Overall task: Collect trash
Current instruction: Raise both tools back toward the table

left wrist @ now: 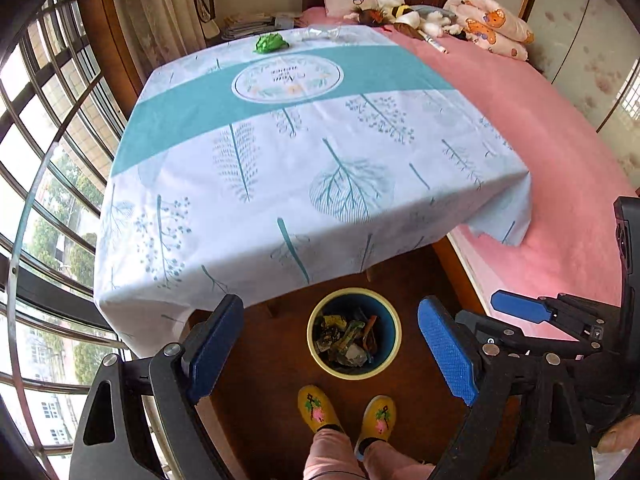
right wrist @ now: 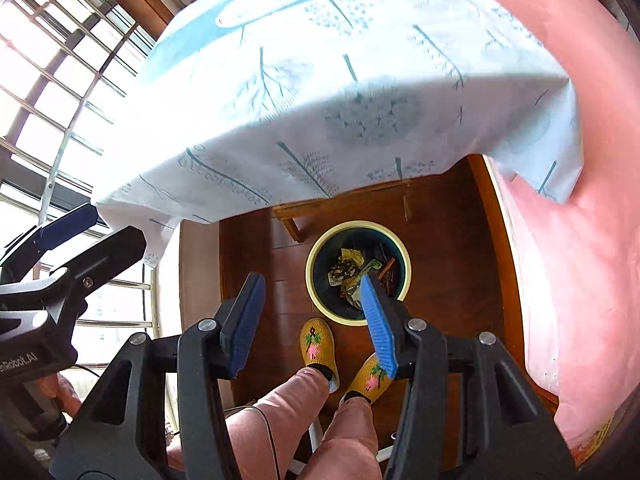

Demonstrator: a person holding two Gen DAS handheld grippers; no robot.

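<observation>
Both the left gripper (left wrist: 332, 350) and right gripper (right wrist: 310, 322) stand with blue pads apart, nothing between them; below on the wood floor sits a round yellow-rimmed blue bin (left wrist: 390, 322) holding crumpled wrappers (left wrist: 346, 342). A crumpled green wrapper (left wrist: 270, 43) lies at the far edge of the leaf-printed tablecloth (left wrist: 280, 184).

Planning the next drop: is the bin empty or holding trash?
Holding trash: crumpled wrappers cover the bottom of the bin on the floor.

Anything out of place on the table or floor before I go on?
Two bits remain at the table's far edge: a crumpled green wrapper and clear plastic beside it. The bin stands upright on the floor, trash inside, nothing spilled around it.
</observation>
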